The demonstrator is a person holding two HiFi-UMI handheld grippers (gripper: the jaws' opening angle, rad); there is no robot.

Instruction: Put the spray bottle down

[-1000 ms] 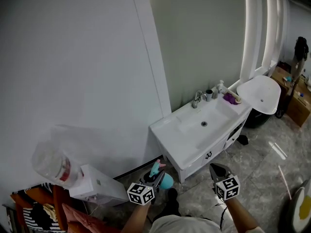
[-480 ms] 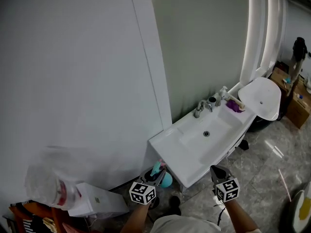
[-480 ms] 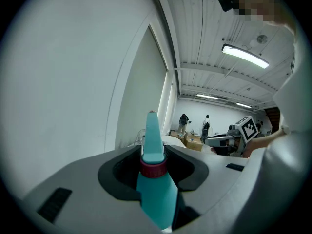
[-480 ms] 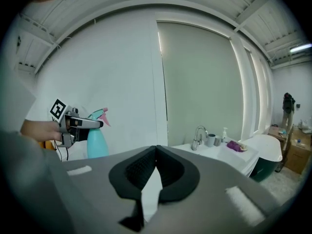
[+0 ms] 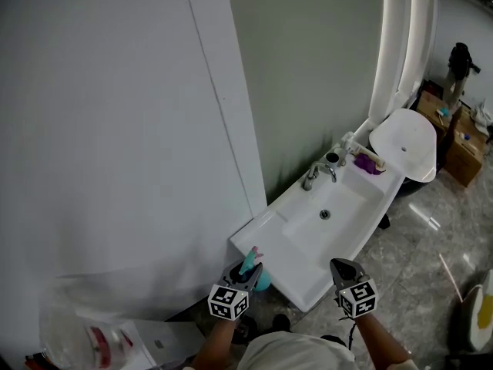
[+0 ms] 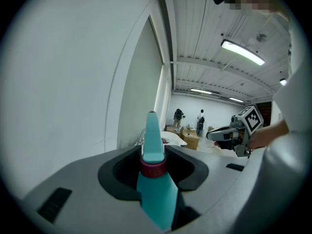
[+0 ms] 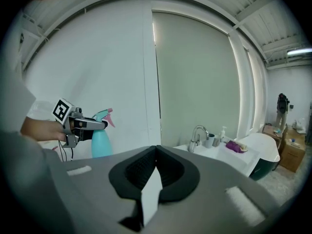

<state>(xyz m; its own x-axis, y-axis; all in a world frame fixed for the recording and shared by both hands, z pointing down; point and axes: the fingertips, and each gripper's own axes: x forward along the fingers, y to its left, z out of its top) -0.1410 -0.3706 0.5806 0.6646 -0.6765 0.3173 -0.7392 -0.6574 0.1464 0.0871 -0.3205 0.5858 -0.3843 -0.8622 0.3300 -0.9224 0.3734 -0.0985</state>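
The left claw (image 5: 244, 269) grasps the bottle (image 6: 155, 189) at its neck, with the body hanging below the jaws. The right claw (image 5: 342, 267) is clenched and empty, with the sink (image 5: 266, 230) just ahead.

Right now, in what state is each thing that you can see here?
spray bottle: upright, held in the air, not yet put down.
left claw: shut on the spray bottle's neck.
right claw: shut, nothing in it.
sink: basin bare.
faucet: no water seen running.
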